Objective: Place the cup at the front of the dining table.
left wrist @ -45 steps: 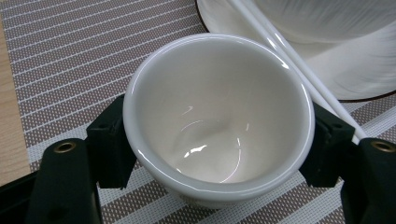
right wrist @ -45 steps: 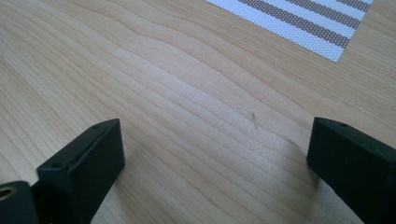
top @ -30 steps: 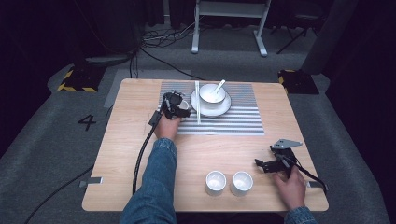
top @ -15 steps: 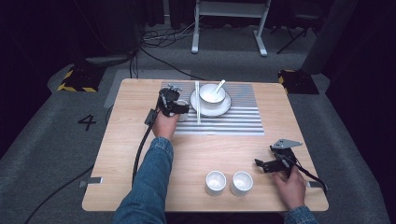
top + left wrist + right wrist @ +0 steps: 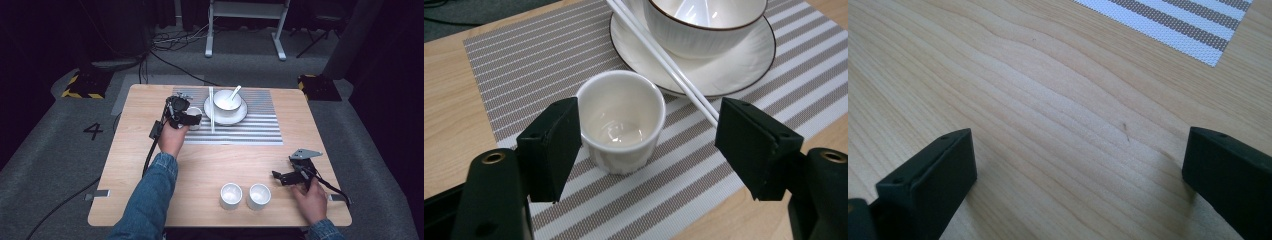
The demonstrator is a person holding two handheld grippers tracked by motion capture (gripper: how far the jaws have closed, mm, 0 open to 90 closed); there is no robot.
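My left gripper (image 5: 646, 145) — chunky matte-black jaws, brass-ringed screw holes at the bases, black cable off the back. My right gripper (image 5: 292, 176) is black too, with a grey three-cornered plate on top and a cable. Blue denim sleeves on both forearms.

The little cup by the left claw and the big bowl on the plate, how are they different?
The little cup is empty, while the big bowl holds a white spoon. The cup stands straight on the striped mat; the bowl sits on a plate. The cup is much smaller and sits between the open jaws of the left claw; the bowl is away from it. Both are white and upright.
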